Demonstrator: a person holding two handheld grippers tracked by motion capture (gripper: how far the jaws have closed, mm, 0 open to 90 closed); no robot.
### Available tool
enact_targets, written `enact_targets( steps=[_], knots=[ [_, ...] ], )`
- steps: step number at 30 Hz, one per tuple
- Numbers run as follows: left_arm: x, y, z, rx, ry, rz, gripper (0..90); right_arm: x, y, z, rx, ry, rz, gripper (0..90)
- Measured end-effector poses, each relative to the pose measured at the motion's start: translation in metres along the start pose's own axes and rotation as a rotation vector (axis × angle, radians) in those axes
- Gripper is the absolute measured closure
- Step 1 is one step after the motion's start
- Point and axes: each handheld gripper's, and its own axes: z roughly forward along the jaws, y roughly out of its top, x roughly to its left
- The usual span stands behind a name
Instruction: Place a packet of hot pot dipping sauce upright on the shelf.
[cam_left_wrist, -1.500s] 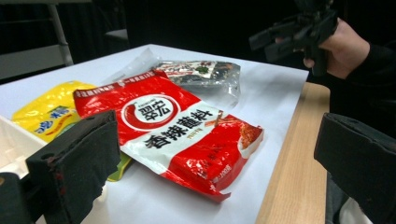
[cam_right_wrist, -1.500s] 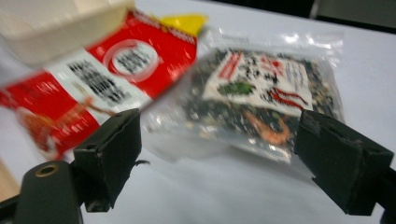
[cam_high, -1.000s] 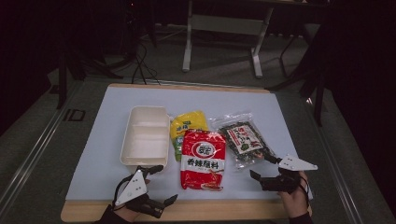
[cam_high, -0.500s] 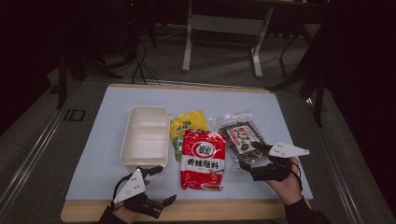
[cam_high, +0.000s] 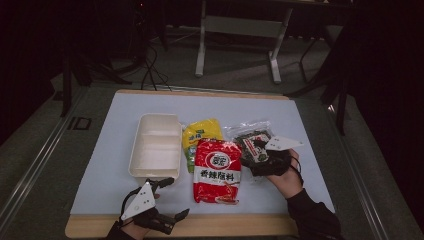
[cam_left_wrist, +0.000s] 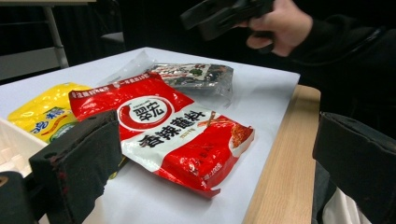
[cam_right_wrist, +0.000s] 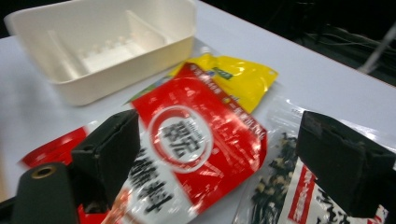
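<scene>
Glossy red pouch (cam_high: 217, 170), cream compartment tray (cam_high: 155, 147)

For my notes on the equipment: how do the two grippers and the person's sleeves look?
Both the left gripper and the right gripper are black, with blocky black jaws and a pale three-cornered plate on top. The right arm wears a dark sleeve.

Table: pale blue-white top (cam_high: 115, 145) with a light wooden edge (cam_high: 235, 226).
Floor: grey (cam_high: 240, 70), with dark cables (cam_high: 150, 65).
Furniture: a grey metal stand (cam_high: 240, 30) behind the table.
Light: dim, the room's far part is dark.
</scene>
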Motion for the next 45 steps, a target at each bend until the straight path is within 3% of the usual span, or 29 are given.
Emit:
enact_targets(
  steps=[6,12,16,20,23,26,28,29,31,34,38,41,44,45],
  knots=[
    [0.000,0.000,0.000,0.000,-0.003,-0.001,2.4,-0.016,0.002,0.024,0.020,-0.045,0.038,17.7],
    [0.000,0.000,0.000,0.000,-0.002,0.000,2.4,-0.031,0.000,0.036,0.038,-0.044,0.072,17.7],
    [0.000,-0.001,0.000,0.006,-0.004,0.003,2.4,-0.036,-0.003,0.047,0.070,-0.086,0.078,21.7],
    [0.000,-0.001,0.001,0.010,-0.006,0.002,2.4,-0.036,-0.006,0.053,0.082,-0.101,0.091,27.7],
    [0.000,-0.001,0.001,0.011,-0.007,0.001,2.4,-0.031,-0.010,0.061,0.105,-0.148,0.108,31.9],
    [0.000,-0.001,0.001,0.013,-0.007,0.001,2.4,-0.028,-0.011,0.065,0.137,-0.164,0.099,33.5],
    [0.000,-0.001,0.001,0.016,-0.007,0.004,2.4,-0.019,-0.012,0.075,0.187,-0.243,0.105,39.8],
    [0.000,-0.001,0.002,0.016,-0.007,0.004,2.4,-0.017,-0.013,0.077,0.199,-0.236,0.106,41.7],
    [0.000,-0.001,0.001,0.017,-0.007,0.005,2.4,-0.014,-0.013,0.082,0.211,-0.268,0.103,42.6],
    [0.000,-0.001,0.001,0.014,-0.005,0.007,2.4,-0.014,-0.012,0.085,0.215,-0.273,0.117,43.8],
    [0.000,-0.001,0.000,0.015,-0.005,0.005,2.4,-0.014,-0.011,0.087,0.234,-0.247,0.135,46.9],
    [0.000,-0.001,0.000,0.012,-0.004,0.008,2.4,-0.016,-0.012,0.088,0.248,-0.233,0.159,54.7],
    [0.000,-0.001,0.000,0.012,-0.003,0.005,2.4,-0.017,-0.011,0.088,0.259,-0.220,0.158,69.1],
    [0.000,-0.001,0.000,0.012,-0.003,0.005,2.4,-0.016,-0.011,0.088,0.266,-0.222,0.151,77.7]
  ],
)
